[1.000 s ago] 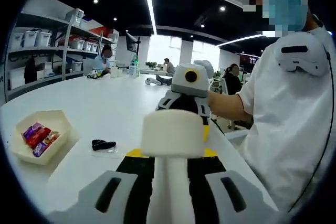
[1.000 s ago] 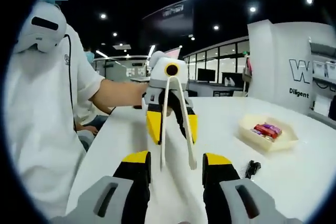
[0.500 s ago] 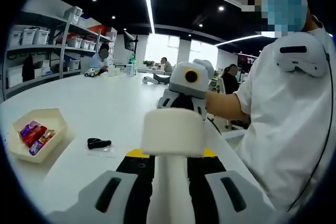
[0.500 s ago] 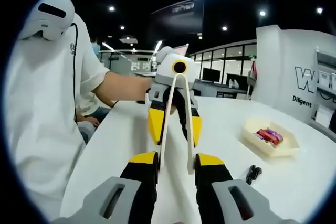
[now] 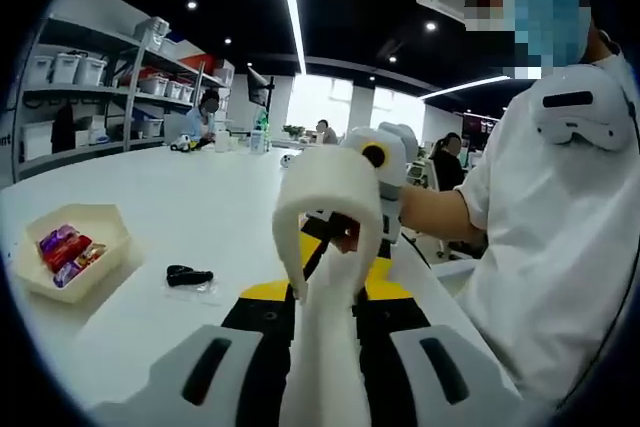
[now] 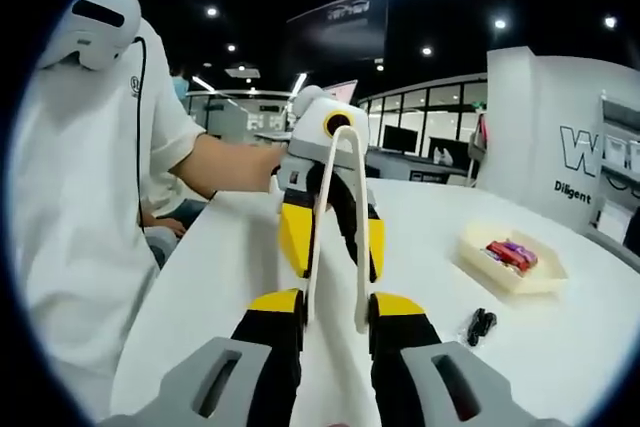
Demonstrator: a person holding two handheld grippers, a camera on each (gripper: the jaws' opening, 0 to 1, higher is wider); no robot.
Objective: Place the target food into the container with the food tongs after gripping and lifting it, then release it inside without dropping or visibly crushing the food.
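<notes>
Both grippers hold the white tongs above the table, far from the food.

In the right gripper view, our right gripper (image 6: 334, 319) has its yellow-tipped jaws closed narrow on the two arms of the food tongs (image 6: 335, 237), and the left gripper (image 6: 325, 162) holds the looped end of the same tongs. In the left gripper view, the left gripper (image 5: 328, 312) has its jaws pressed on the tongs' (image 5: 328, 247) stem, and the loop stands just in front of the lens. The container (image 5: 75, 257) with the wrapped candies (image 5: 62, 250) sits near the table's (image 5: 190, 207) left edge there; in the right gripper view this tray (image 6: 510, 262) lies well apart to the right. A small black object (image 5: 187, 275) lies between the container and us, and around it we see wide free white surface.
</notes>
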